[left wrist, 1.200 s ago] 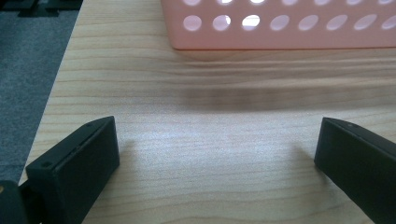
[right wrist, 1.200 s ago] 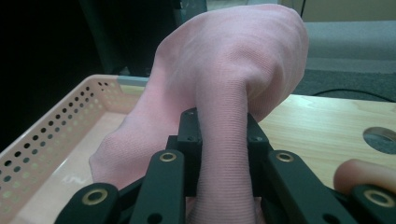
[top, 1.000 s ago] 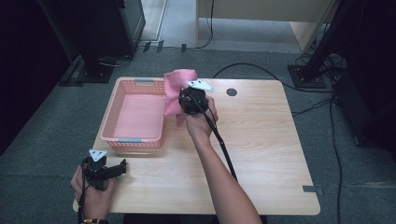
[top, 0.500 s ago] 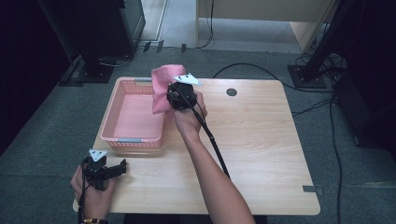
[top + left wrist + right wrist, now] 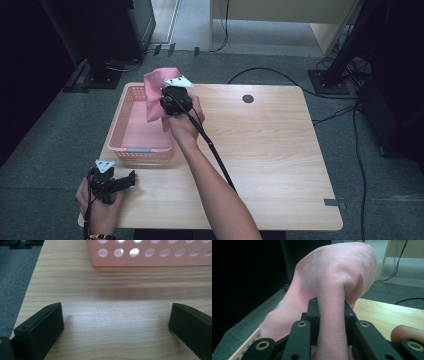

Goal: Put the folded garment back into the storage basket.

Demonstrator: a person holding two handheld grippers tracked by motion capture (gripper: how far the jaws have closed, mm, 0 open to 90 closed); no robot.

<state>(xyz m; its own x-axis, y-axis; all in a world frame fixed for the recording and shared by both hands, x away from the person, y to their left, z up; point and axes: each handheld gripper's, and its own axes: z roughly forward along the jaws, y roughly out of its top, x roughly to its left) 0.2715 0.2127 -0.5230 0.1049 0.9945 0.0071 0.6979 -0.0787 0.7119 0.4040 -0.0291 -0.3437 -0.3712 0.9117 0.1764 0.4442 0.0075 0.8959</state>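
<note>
Right claw [image 5: 167,100] clamped on pink cloth [image 5: 156,90], held above far right corner of pink basket [image 5: 131,145]. Left claw [image 5: 116,322] wide open, nothing between, over table [image 5: 270,150] near basket's front.

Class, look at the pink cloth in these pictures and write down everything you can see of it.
The pink cloth is a soft, finely ribbed knit, plain and unpatterned. The right gripper is shut on a bunched fold of it, its black fingers pressing from both sides. Above the grip it bulges up in a rounded hump. In the high view it hangs crumpled over the pink basket, at its far right corner.
</note>
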